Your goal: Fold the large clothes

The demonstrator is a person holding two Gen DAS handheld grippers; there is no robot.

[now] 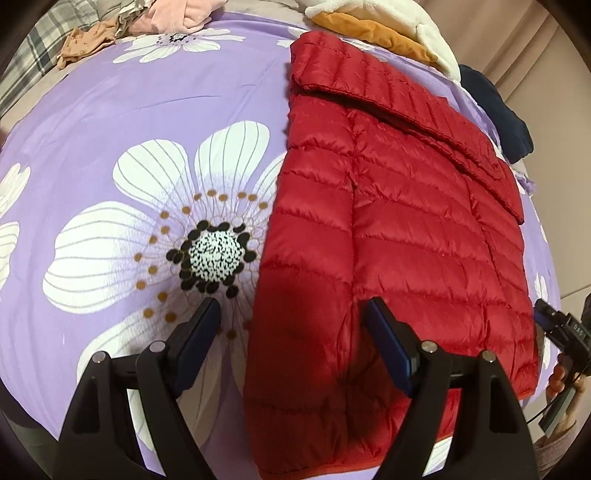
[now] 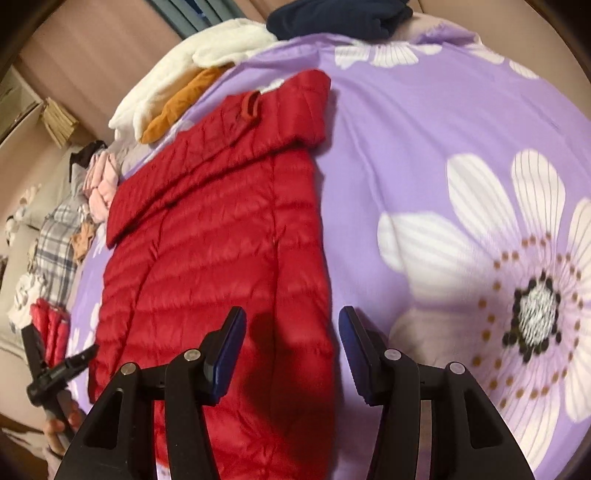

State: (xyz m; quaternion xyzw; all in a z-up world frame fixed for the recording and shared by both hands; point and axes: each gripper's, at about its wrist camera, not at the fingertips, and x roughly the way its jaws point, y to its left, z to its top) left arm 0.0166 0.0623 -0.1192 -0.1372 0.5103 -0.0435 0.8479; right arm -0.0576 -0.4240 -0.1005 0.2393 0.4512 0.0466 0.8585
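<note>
A red quilted puffer jacket [image 1: 406, 221] [image 2: 221, 240] lies flat on a purple bedspread printed with white flowers [image 1: 147, 110] [image 2: 424, 147]. It forms a long rectangle, its collar end turned over at the far side. My left gripper [image 1: 291, 310] hovers open above the jacket's near left edge, one finger over the flower print and one over the red fabric. My right gripper [image 2: 291, 315] is open over the near right edge, nothing pinched between its blue pads. Each wrist view catches the other gripper, held in a hand, at the frame's border.
White fleece and an orange garment [image 1: 388, 33] [image 2: 177, 99] are piled beyond the jacket, beside a navy garment [image 1: 498, 122] [image 2: 332, 18]. Pink clothes [image 1: 173, 18] and a plaid cloth [image 1: 29, 62] lie at the far left. Another red padded item [image 2: 51, 325] sits off the bedspread's edge.
</note>
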